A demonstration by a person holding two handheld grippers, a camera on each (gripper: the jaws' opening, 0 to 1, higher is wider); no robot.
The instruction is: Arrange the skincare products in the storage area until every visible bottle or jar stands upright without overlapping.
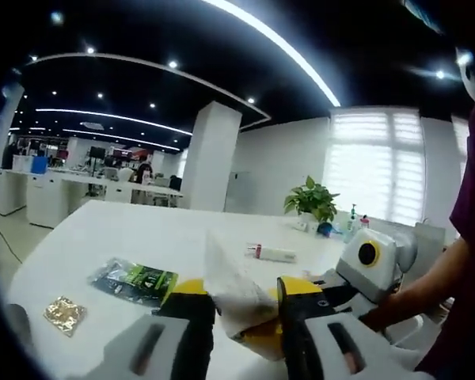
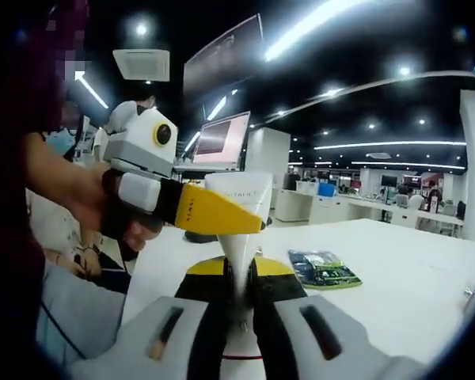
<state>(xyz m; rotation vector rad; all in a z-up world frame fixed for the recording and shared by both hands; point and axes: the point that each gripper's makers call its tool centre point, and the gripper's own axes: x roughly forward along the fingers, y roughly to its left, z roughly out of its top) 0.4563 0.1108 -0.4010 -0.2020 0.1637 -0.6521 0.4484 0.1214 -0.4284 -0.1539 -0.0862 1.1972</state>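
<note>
1. Left gripper (image 1: 245, 313): jaws pinching a white squeeze tube (image 1: 231, 293), crimped flat end sticking up between the yellow-tipped black fingers (image 1: 191, 305), held above the near edge of the white counter (image 1: 142, 237).
2. Right gripper view: same white tube (image 2: 239, 237) seen narrow end down, wide end up with faint grey lettering; right gripper (image 2: 239, 297) jaws pressed onto the tube's narrow lower part.
3. The left gripper comes in from the left of the right gripper view, its yellow finger (image 2: 214, 212) lying against the tube's upper part; a hand (image 2: 103, 202) holds that gripper.
4. So the tube is held by both grippers at once, lifted off the counter.
5. Another white tube with red cap (image 1: 273, 253) lies flat further back on the counter, right of centre.
6. Dark green-black packet (image 1: 134, 281) lies flat near left; same packet (image 2: 323, 269) to the right in the right gripper view.
7. Small gold foil sachet (image 1: 65, 314) near left edge, just beside the packet.
8. Potted plant (image 1: 311, 202) at the far right end of the counter, small bottles (image 1: 355, 220) beside it, too small to tell apart.
</note>
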